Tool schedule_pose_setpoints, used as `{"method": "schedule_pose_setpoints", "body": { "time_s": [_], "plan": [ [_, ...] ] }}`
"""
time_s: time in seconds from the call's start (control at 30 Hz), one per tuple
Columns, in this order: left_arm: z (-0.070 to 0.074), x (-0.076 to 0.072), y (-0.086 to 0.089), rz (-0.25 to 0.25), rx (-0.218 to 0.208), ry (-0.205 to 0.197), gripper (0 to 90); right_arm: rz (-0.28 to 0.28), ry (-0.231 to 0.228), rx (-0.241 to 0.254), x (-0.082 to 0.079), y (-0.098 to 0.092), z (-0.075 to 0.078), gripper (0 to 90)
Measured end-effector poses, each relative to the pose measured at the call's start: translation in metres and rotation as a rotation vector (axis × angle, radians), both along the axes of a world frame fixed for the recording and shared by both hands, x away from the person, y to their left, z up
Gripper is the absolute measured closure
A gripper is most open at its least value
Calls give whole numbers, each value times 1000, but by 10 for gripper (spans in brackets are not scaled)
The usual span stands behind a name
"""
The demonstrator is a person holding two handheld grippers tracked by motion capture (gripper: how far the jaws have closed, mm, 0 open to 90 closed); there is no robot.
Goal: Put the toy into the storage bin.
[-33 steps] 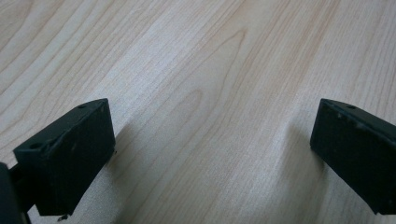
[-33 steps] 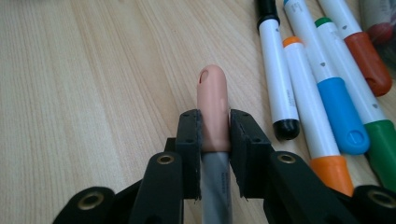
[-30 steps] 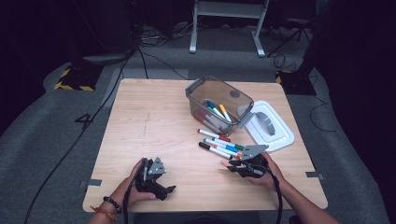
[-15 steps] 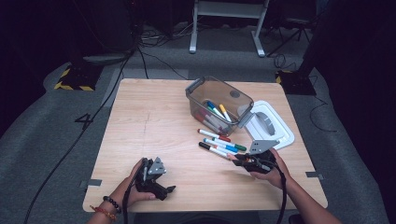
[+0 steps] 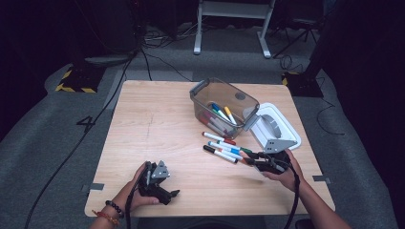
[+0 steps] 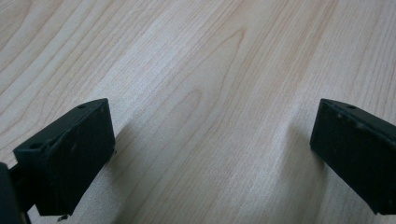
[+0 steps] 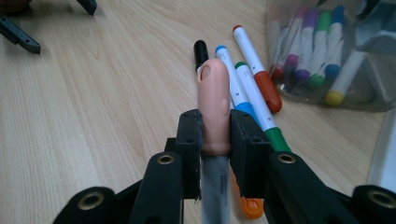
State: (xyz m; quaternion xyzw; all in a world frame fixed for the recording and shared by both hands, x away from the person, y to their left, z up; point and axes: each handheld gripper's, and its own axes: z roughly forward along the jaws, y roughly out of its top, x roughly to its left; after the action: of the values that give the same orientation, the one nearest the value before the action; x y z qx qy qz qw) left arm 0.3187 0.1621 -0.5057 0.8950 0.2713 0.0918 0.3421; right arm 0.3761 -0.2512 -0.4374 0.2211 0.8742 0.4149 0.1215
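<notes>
My right gripper [image 7: 215,135] is shut on a grey marker with a peach cap [image 7: 214,100], held just above the table and pointing at the loose markers. From above, that gripper [image 5: 251,160] sits at the right end of the marker pile [image 5: 222,145]. Red, green, blue and black capped markers [image 7: 254,70] lie side by side on the wood. Beyond them stands a clear bin [image 5: 223,106] with more markers in it. My left gripper [image 5: 169,193] rests near the front left edge, its jaws open over bare wood [image 6: 212,154].
A white lid [image 5: 282,126] lies right of the bin, close to the table's right edge. An orange marker [image 7: 250,205] lies under my right gripper. The other gripper's black jaw tips [image 7: 18,35] appear far off at the top left of the right gripper view.
My right gripper has moved a little right and up from the pile with the peach-capped marker in it. The left hand has stayed still.
</notes>
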Motion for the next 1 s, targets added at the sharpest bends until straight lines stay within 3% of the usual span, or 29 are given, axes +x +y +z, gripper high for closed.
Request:
{"method": "schedule_pose_setpoints", "body": {
  "time_s": [0.27,0.53,1.0],
  "plan": [
    [0,0,0,-1,-1,0,2,-20,-37,22,2,-8,17,746],
    [0,0,0,-1,-1,0,1,-33,-79,53,7,-13,46,747],
    [0,-1,0,6,0,-2,3,-78,-112,45,37,-7,96,746]
  ]
}}
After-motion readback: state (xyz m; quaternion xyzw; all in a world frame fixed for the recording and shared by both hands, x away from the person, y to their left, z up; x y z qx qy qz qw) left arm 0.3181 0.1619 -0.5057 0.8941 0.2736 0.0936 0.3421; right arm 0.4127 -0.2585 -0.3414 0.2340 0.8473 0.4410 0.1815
